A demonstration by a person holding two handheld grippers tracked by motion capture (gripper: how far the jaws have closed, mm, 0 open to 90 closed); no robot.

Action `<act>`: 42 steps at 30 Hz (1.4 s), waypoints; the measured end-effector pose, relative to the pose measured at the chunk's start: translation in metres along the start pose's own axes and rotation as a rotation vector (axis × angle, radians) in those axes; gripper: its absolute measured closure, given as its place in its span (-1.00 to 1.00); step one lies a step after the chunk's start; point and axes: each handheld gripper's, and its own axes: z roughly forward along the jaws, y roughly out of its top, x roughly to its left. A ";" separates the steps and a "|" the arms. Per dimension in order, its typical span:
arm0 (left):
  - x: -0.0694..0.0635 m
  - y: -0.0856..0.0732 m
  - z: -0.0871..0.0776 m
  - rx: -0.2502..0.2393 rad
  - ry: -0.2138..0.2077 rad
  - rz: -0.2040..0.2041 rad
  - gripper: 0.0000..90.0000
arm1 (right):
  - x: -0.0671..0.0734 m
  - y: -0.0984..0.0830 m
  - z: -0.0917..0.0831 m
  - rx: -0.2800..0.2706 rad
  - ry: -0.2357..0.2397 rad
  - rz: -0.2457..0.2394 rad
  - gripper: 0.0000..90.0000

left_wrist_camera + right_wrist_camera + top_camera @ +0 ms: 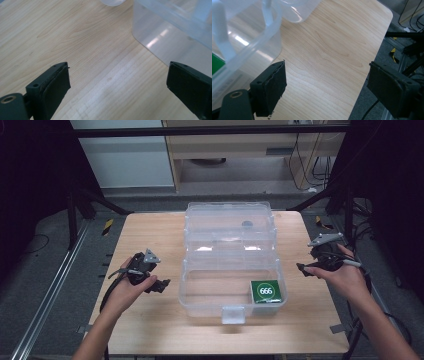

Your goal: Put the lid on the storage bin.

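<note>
Clear, thin-walled plastic forms the storage box (pixel 232 265), which stands at the centre of the high view on a light wood table (pixel 150 330), its lid folded open toward the upper part of the frame. Judged from its material, the box is light and fairly stiff at the rim, but its walls would flex under a hard squeeze, and the smooth surface is likely slippery against the pads. The most secure places to hold appear to be the rim of a side wall or the front latch tab (pixel 233 314) at the lower centre of the box; the broad wall faces offer little purchase.

The body is translucent, with rounded corners and glare along its inner ledges. In its lower right corner lies a small green packet (pixel 265 291) bearing a white ring and the figures 666. It looks flat and light, and is probably best pinched by its edges.

The left gripper (pixel 160 285) sits at centre left of the high view, near the box's left wall, with its jaws spread wide over bare wood. The right gripper (pixel 303 268) sits at centre right, near the right wall, jaws likewise spread and holding nothing.
</note>
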 end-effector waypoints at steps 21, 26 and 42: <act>-0.051 0.048 -0.057 -0.017 -0.068 0.266 -0.88 | 0.010 0.109 -0.048 -0.016 0.036 -0.344 -0.19; -0.065 0.060 -0.058 -0.034 -0.087 0.308 -0.82 | 0.022 0.133 -0.052 -0.026 0.061 -0.441 0.11; -0.094 0.080 -0.040 -0.003 -0.216 0.422 -0.71 | 0.067 0.168 -0.011 0.065 0.180 -0.680 0.38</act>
